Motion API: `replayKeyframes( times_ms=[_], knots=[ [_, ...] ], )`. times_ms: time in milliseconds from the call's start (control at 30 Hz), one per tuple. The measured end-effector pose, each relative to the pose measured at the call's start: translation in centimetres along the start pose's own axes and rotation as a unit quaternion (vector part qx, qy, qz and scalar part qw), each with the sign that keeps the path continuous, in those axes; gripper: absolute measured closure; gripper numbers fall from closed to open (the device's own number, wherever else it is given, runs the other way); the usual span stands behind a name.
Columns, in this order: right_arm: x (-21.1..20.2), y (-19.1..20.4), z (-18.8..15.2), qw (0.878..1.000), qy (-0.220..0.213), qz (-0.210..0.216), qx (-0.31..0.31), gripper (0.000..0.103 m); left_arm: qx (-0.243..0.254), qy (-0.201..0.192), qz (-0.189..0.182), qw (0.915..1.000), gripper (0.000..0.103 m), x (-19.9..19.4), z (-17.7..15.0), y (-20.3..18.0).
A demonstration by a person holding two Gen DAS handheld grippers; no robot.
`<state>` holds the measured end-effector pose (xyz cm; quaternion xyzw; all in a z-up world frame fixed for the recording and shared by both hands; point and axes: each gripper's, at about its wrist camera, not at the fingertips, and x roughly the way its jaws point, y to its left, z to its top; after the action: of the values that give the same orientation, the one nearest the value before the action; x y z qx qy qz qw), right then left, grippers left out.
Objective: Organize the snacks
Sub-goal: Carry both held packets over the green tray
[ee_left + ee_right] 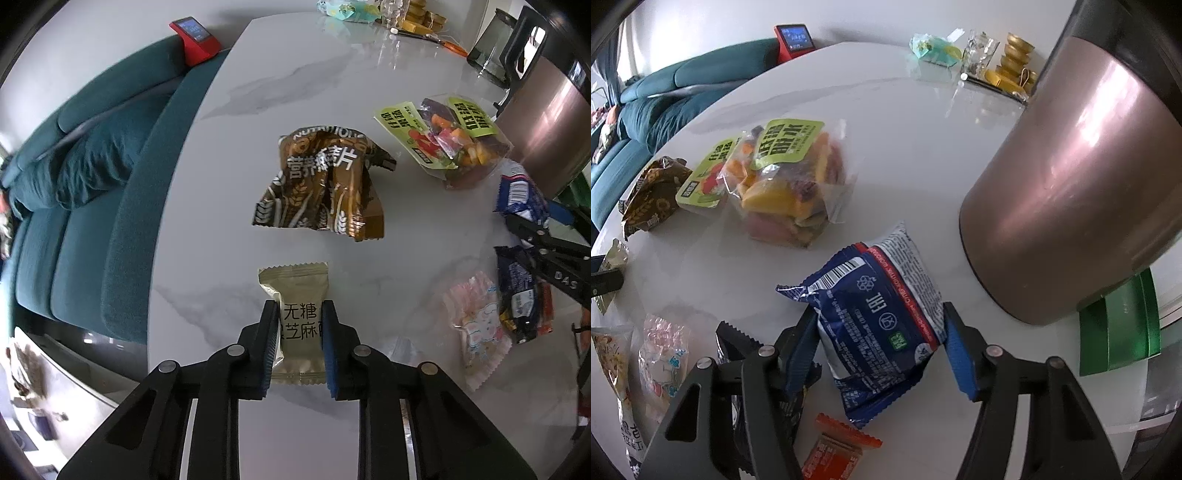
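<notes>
My left gripper (299, 314) is shut on a beige snack packet (297, 295) with black Chinese print, held just over the white marble table (258, 92). My right gripper (881, 325) is shut on a blue-and-white biscuit pack (879, 317), which also shows in the left wrist view (519, 194). A crumpled brown cereal bag (325, 184) lies ahead of the left gripper. A clear bag of colourful candy with green labels (786, 184) lies ahead and left of the right gripper, also in the left wrist view (450, 140).
A pink candy packet (476, 325) and a dark blue pack (517, 288) lie to the left gripper's right. A tall copper-coloured bin (1071, 184) stands close on the right. An orange packet (834, 454) lies below the right gripper. A teal sofa (74, 203) borders the table.
</notes>
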<state>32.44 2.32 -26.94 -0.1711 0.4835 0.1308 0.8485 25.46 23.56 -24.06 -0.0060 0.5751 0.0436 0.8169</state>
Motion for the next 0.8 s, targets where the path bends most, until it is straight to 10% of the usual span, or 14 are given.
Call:
replayKeyframes(
  times_ms=[433, 800],
  knots=[
    [-5.8, -2.7, -0.5, 0.998, -0.022, 0.025, 0.051, 0.011, 0.051, -0.045, -0.034, 0.9971, 0.084, -5.0, 0.4, -4.5],
    [-9.8, -11.5, -8.2, 0.991, -0.008, 0.009, 0.133, 0.011, 0.131, -0.044, -0.075, 0.9876, 0.085, -5.9, -1.0, -14.7]
  ],
)
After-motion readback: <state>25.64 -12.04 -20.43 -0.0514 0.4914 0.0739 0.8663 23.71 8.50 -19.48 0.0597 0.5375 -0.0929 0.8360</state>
